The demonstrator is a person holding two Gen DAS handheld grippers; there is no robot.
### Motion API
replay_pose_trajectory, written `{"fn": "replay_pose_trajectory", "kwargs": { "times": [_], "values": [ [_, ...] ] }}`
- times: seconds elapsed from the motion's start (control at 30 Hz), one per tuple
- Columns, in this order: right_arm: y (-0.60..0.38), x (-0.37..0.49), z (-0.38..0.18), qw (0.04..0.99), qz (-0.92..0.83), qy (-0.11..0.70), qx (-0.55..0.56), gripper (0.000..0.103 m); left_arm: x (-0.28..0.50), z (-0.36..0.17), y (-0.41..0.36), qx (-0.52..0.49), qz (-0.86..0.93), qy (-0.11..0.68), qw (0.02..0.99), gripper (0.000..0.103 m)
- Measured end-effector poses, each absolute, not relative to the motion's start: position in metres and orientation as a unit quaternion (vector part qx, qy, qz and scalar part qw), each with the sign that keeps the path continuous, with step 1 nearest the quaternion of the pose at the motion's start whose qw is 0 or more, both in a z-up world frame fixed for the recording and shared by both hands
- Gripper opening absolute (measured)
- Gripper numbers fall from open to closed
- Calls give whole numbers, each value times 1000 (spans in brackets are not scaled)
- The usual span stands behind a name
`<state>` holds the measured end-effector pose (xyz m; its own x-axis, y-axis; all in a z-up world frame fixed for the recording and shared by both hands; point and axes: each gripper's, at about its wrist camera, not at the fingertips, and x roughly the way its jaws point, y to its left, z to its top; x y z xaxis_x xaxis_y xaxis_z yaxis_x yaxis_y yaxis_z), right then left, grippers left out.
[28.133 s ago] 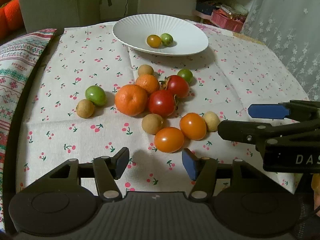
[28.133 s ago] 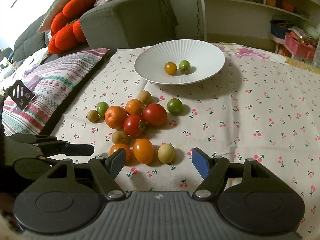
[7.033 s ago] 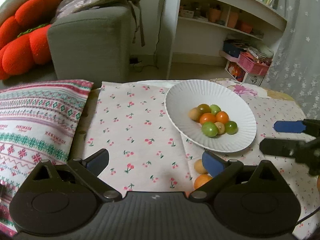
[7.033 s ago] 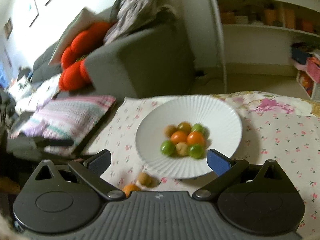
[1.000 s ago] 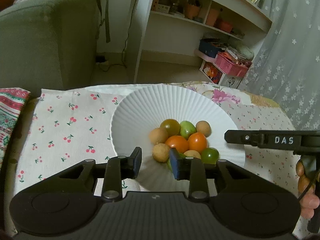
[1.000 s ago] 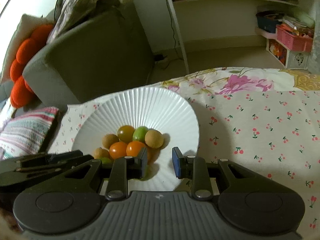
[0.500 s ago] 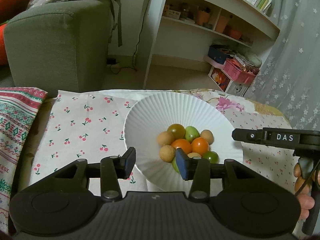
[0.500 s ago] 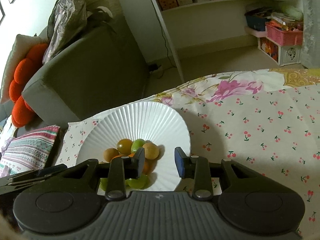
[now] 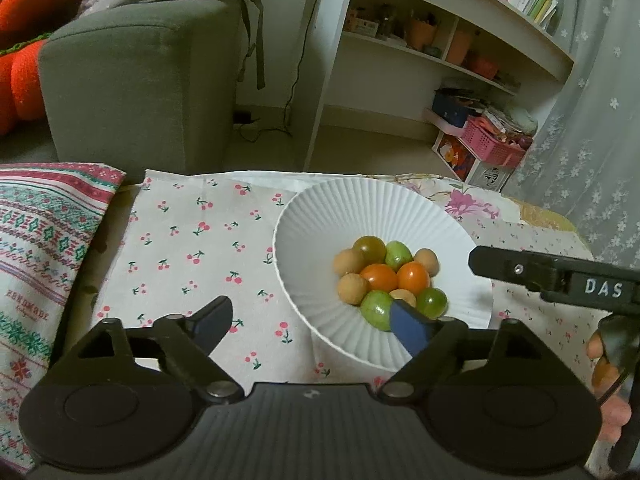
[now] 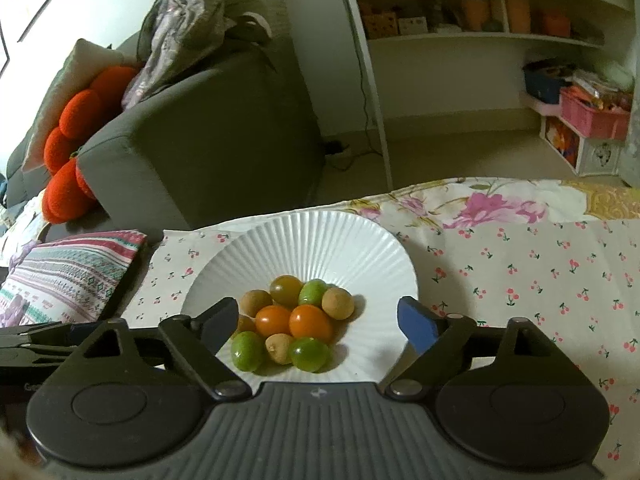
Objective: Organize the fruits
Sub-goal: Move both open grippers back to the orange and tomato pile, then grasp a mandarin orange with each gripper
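So both my claws are parked over the white ribbed plate [image 10: 320,240] right now and both are opening up with nothing between the pads. The right gripper [image 10: 318,322] is the one that's lined up: the little pile of fruit [image 10: 294,320] sits dead ahead of it, framed between its two fingers and slightly below, cherry tomatoes in orange and green mixed with tan longan-looking ones, all bunched touching each other in the plate's dip. From the left gripper [image 9: 310,326] the same pile [image 9: 390,276] lies ahead and off to the right, with its right finger overlapping the near green fruit in the view; can't tell if it actually touches. No long axis to worry about, they're all roundish. I don't see any loose fruit on the cherry-print tablecloth [image 9: 192,248] ahead of either claw, so my guess is the sorting is about done, or whatever's left is behind me out of view. Beyond the plate there's a grey sofa [image 10: 208,136], white shelves [image 9: 440,40], and a striped cushion [image 9: 44,248] off to the left.
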<state>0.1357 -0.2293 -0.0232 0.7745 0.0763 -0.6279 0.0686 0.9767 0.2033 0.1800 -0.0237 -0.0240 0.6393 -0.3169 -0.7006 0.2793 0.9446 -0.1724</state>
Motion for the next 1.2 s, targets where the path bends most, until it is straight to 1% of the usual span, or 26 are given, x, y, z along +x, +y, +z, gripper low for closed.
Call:
{"fn": "replay_pose_trajectory", "kwargs": {
  "times": [0.17,0.5,0.63,0.7,0.83,0.93,1.07,1.13,1.2],
  "values": [
    [-224,130,-20,935,21,337,106,93,171,-28,-20,-5,-164,403,901,94],
    [-201,121,-18,929,96,347,88,93,138,-38,-5,-3,-181,434,882,95],
    [-184,121,-25,918,134,366,76,93,127,-42,0,-6,-180,443,878,95],
    [-172,123,-31,909,151,383,65,90,122,-45,0,-2,-184,447,875,95],
    [-150,123,-40,897,173,405,33,88,116,-50,-3,15,-192,449,873,95],
    [-145,124,-48,890,174,422,23,84,113,-54,-7,33,-201,451,869,95],
    [-144,126,-56,883,168,438,20,76,112,-57,-8,39,-192,450,871,95],
    [-143,127,-58,882,168,441,19,74,112,-58,-6,36,-183,448,874,92],
    [-143,126,-59,881,168,442,18,70,114,-58,-3,24,-183,453,872,84]
  ]
}}
